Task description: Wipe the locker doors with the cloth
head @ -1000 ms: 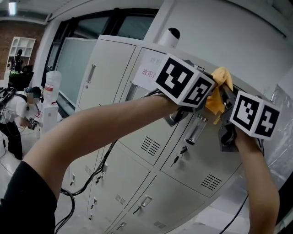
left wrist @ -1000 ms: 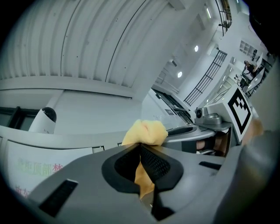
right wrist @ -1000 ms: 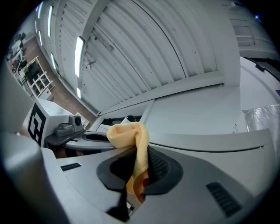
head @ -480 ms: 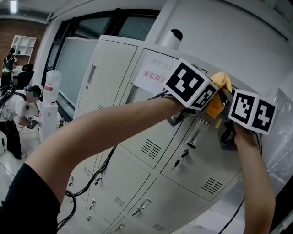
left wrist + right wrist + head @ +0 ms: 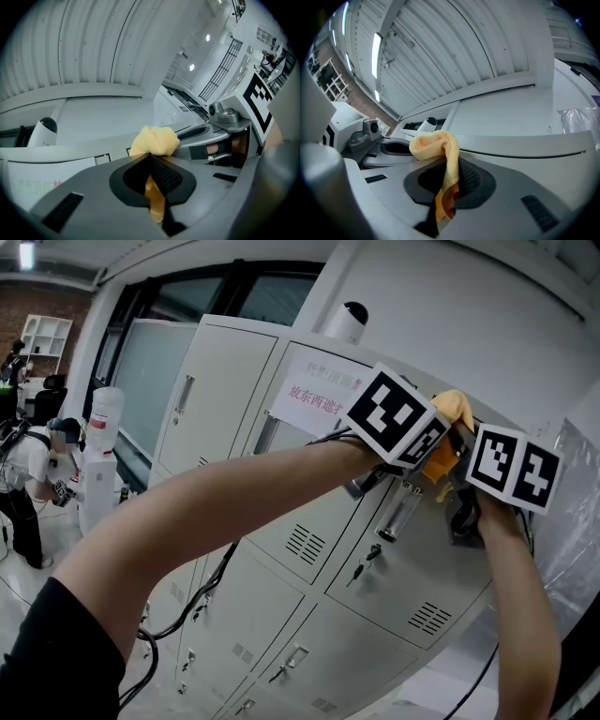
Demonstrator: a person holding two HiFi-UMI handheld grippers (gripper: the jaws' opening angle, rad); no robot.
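A yellow cloth (image 5: pixel 450 427) is bunched against the top edge of a pale grey locker door (image 5: pixel 412 559). Both grippers hold it, side by side and close together. My left gripper (image 5: pixel 429 448) is shut on the cloth (image 5: pixel 157 140), which bulges out past its fingertips (image 5: pixel 161 171). My right gripper (image 5: pixel 457 472) is shut on the same cloth (image 5: pixel 436 143), a fold hanging down between its pads (image 5: pixel 466 180). In the head view the marker cubes hide most of the jaws.
The locker bank (image 5: pixel 281 549) has vents, keys and bar handles (image 5: pixel 397 508); a paper label (image 5: pixel 314 390) is taped on one upper door. A dome camera (image 5: pixel 347 320) sits on top. Foil-wrapped material (image 5: pixel 574 521) stands right. A person (image 5: pixel 33 479) and water dispenser (image 5: pixel 98 451) are far left.
My left gripper has slid a little to the right along the locker top, closing in on the right gripper. Both stay shut on the cloth.
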